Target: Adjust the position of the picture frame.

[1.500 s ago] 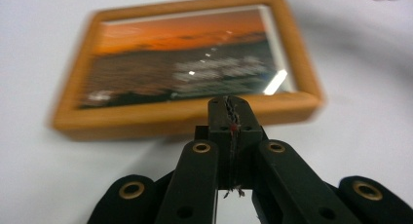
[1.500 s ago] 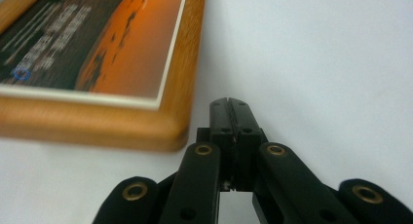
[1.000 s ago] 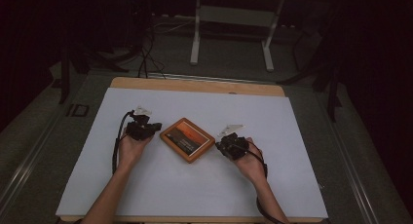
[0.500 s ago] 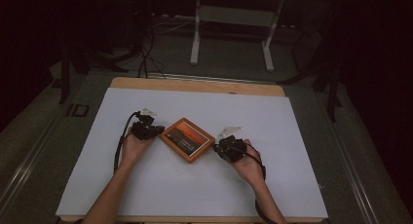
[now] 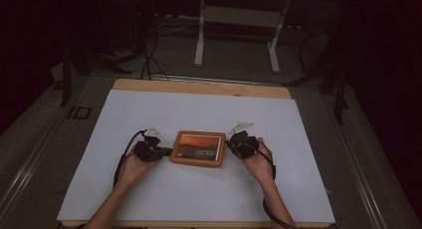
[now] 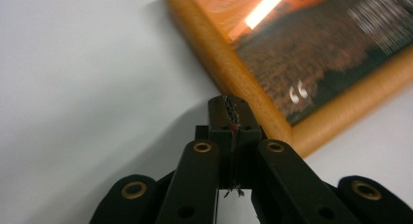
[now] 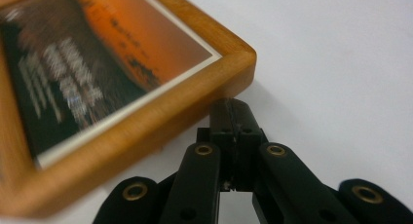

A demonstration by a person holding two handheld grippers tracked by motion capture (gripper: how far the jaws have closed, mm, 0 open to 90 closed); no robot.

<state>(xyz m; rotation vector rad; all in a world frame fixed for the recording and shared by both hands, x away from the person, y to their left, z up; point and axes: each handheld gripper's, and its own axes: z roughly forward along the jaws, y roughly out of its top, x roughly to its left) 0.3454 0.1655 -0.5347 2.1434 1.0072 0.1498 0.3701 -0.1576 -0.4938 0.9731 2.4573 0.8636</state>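
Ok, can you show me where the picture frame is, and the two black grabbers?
picture frame [image 5: 198, 148]: high view, middle of its picture.
left gripper [image 5: 166, 151]: high view, jaw tips.
right gripper [image 5: 229, 143]: high view, jaw tips.

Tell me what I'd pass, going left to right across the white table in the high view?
Left hand → left tool, jaws closed → wooden picture frame lying flat → right tool, jaws closed → right hand, all on the white table.

left gripper [image 5: 168, 151]: black linkage, brass-coloured rivets, black looped cable | right gripper [image 5: 229, 144]: black, grey three-cornered plate, black cable | forearms: bare, unsleeved
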